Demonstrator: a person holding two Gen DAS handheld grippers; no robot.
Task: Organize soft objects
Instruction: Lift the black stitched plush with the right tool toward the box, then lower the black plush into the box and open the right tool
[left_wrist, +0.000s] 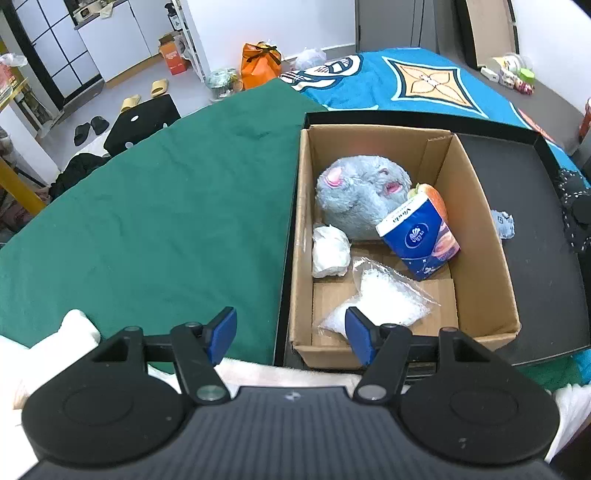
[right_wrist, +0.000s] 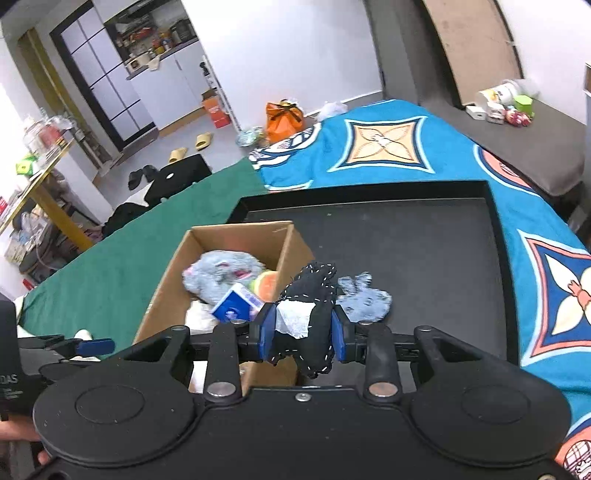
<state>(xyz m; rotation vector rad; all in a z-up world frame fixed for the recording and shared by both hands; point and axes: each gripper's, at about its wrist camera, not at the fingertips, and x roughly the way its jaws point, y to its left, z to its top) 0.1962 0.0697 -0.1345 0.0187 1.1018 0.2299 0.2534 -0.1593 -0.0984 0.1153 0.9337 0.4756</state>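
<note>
The right gripper (right_wrist: 303, 332) pinches a black stitched fabric toy (right_wrist: 317, 295) just right of the cardboard box (right_wrist: 166, 280), which lies to its left, while the left gripper (left_wrist: 291, 334) hangs spread and empty

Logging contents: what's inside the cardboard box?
Cardboard box: grey plush toy, Vinda tissue pack, white wad, clear bag. Orange item mostly hidden behind the pack.

Bright, even indoor light, soft shadows, sharp focus — strong fisheye bending at the edges, no glare.
</note>
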